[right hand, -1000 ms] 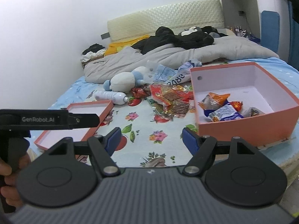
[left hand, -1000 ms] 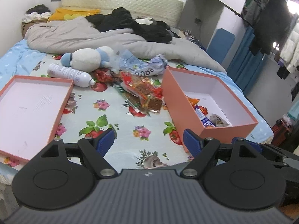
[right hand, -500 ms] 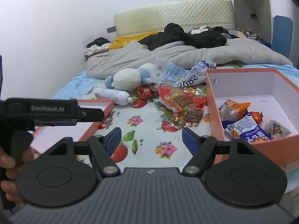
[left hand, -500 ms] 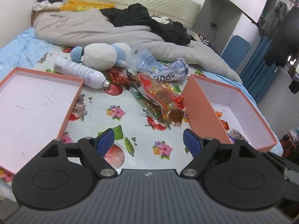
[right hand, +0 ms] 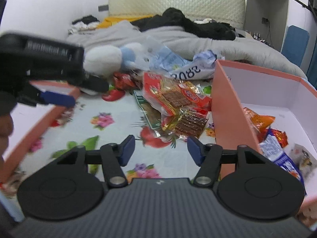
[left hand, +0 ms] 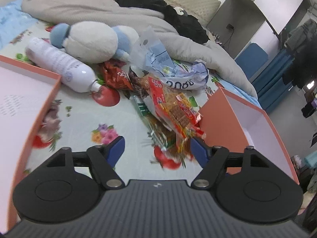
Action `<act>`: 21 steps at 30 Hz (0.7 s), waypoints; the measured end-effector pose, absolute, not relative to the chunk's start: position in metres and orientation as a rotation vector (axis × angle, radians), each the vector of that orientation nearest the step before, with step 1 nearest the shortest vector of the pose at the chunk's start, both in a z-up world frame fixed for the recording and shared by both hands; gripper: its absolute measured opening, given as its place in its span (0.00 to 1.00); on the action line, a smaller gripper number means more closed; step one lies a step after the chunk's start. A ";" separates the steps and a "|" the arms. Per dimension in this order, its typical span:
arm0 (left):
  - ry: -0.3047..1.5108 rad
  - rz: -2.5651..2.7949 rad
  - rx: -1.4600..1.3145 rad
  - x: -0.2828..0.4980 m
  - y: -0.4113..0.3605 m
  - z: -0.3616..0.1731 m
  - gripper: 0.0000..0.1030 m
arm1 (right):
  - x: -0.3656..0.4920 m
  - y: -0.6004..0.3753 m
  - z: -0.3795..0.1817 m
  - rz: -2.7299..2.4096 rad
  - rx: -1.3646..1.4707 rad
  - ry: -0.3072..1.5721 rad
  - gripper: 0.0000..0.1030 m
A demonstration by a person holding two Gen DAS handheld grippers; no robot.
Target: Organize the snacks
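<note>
**Nearly on the pile: left gripper leads toward the snack packets**

Plainly, the loose snack packets (left hand: pixel 174 109) lie heaped on the bed (left hand: pixel 83 119) between the two boxes, pressed against the outer left wall of the orange box (left hand: pixel 216 117), where a few sorted snacks (right hand: pixel 267 138) already sit. The left gripper (left hand: pixel 156 150) hangs just short of the heap's near end, jaws spread wide and holding nothing; its right fingertip is close beside the lowest wrapper. The top red packet (right hand: pixel 174 95) runs lengthwise away from the grippers toward the headboard, slanting left. The right gripper (right hand: pixel 160 148) is likewise wide open and empty, a little farther back. I judge the left the nearer, with the heap straight ahead and slightly right.
</note>
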State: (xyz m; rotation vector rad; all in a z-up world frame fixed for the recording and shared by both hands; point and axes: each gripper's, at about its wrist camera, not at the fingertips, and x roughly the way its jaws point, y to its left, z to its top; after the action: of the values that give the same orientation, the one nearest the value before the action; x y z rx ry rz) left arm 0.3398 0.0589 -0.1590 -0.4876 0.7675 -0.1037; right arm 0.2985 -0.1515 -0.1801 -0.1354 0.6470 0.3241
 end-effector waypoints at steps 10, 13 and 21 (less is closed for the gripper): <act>0.818 -0.184 -0.622 0.420 0.063 -0.209 0.56 | 0.354 -0.123 -0.216 0.324 -0.278 0.645 0.41; 0.834 -0.223 -0.663 0.437 0.061 -0.220 0.51 | 0.363 -0.117 -0.223 0.328 -0.320 0.645 0.40; 0.886 -0.265 -0.700 0.464 0.048 -0.240 0.19 | 0.372 -0.111 -0.235 0.329 -0.352 0.679 0.14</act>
State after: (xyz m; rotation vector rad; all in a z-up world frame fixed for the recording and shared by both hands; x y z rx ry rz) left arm 0.4636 0.0478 -0.2404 -0.7003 0.8856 -0.2647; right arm 0.3719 -0.1107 -0.2347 -0.3522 0.6786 0.3295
